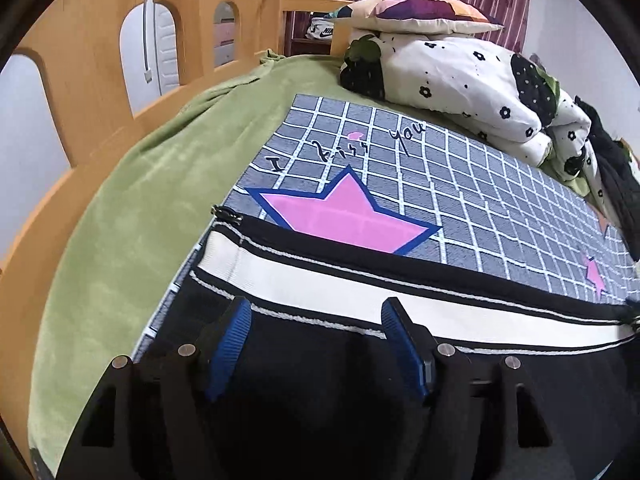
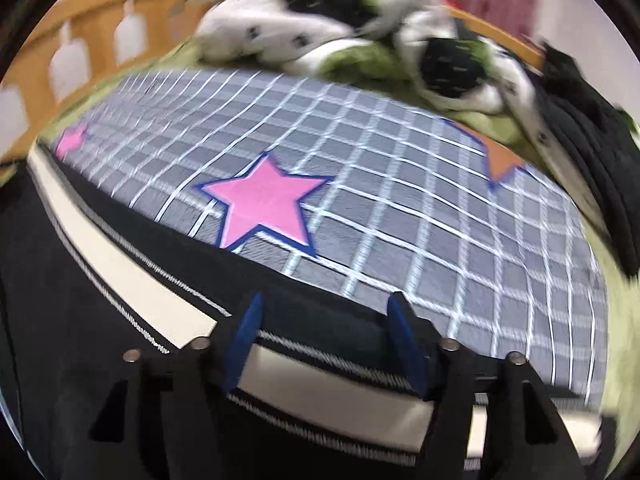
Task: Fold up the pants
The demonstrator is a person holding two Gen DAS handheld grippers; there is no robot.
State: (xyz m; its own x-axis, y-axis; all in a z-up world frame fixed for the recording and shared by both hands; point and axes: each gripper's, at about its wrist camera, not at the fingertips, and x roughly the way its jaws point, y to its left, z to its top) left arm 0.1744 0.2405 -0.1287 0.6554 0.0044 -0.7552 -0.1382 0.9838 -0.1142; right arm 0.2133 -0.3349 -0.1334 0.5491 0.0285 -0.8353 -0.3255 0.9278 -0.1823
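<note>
Black pants (image 1: 320, 392) with a cream side stripe (image 1: 360, 280) lie flat along the near edge of a grey grid-pattern mat (image 1: 440, 184) on a bed. My left gripper (image 1: 316, 308) is open, its blue pads (image 1: 232, 344) spread just above the black fabric beside the stripe, holding nothing. In the right wrist view the same pants (image 2: 80, 320) and stripe (image 2: 120, 264) run across the lower frame. My right gripper (image 2: 326, 304) is open over the stripe and the pants' black edge, empty. The right wrist view is blurred by motion.
The mat has pink stars (image 1: 340, 216) (image 2: 260, 208) and lies on a green blanket (image 1: 120, 220). A bundled white floral duvet (image 1: 460, 80) and a pillow (image 1: 420, 12) sit at the far end. Dark clothes (image 2: 592, 152) lie at right. A wooden bed rail (image 1: 80, 60) runs along the left.
</note>
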